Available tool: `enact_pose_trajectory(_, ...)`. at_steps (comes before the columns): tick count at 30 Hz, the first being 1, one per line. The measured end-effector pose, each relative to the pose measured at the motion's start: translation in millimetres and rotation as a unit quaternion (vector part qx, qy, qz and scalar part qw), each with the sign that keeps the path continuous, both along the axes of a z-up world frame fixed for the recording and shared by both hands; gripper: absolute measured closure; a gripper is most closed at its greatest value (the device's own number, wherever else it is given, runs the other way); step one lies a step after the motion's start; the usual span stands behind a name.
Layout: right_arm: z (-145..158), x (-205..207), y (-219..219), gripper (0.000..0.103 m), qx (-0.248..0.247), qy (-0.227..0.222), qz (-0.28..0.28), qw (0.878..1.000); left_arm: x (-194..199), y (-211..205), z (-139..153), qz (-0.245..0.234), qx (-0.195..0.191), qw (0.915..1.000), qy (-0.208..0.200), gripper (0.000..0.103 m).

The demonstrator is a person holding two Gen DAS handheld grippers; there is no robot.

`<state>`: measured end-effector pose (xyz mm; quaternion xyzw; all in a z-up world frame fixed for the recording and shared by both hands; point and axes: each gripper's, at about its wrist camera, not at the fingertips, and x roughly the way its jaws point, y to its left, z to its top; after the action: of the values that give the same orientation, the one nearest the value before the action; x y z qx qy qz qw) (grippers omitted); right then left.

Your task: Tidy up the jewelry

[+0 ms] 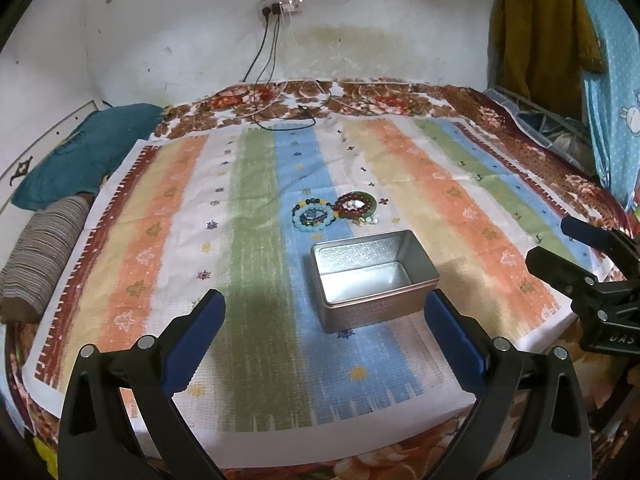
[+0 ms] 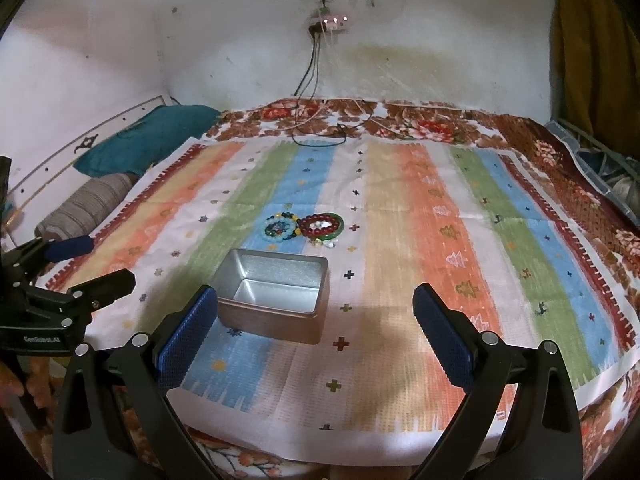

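I hold my left tool [image 1: 324, 316] low over the near part of the striped cloth [image 1: 248, 208] on the bed, its blue pads spread wide apart with nothing between them; my right tool [image 2: 316, 312] hovers likewise, pads wide apart and bare. The open metal tin [image 1: 374, 280] sits on the blue stripe, long axis running roughly left to right, mouth up; the cloth lies bare on both sides of it, out to the edges. The beaded bracelets [image 1: 314, 214] lie flat in a cluster just beyond the tin's far wall; a green bangle [image 1: 358, 204] ringing red beads is beside them on the right; cables [image 1: 288, 116] trail at the far edge.
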<state>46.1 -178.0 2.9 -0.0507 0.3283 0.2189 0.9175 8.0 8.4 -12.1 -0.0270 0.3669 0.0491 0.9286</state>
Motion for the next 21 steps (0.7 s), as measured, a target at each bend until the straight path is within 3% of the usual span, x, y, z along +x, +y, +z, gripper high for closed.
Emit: enact_pose_trajectory(21,-2.8,2.9,-1.1,0.004,-0.002,0.007,-0.002,1.0,1.1,0.1,-0.5,0.011,-0.003,0.9999,0.011,0.006)
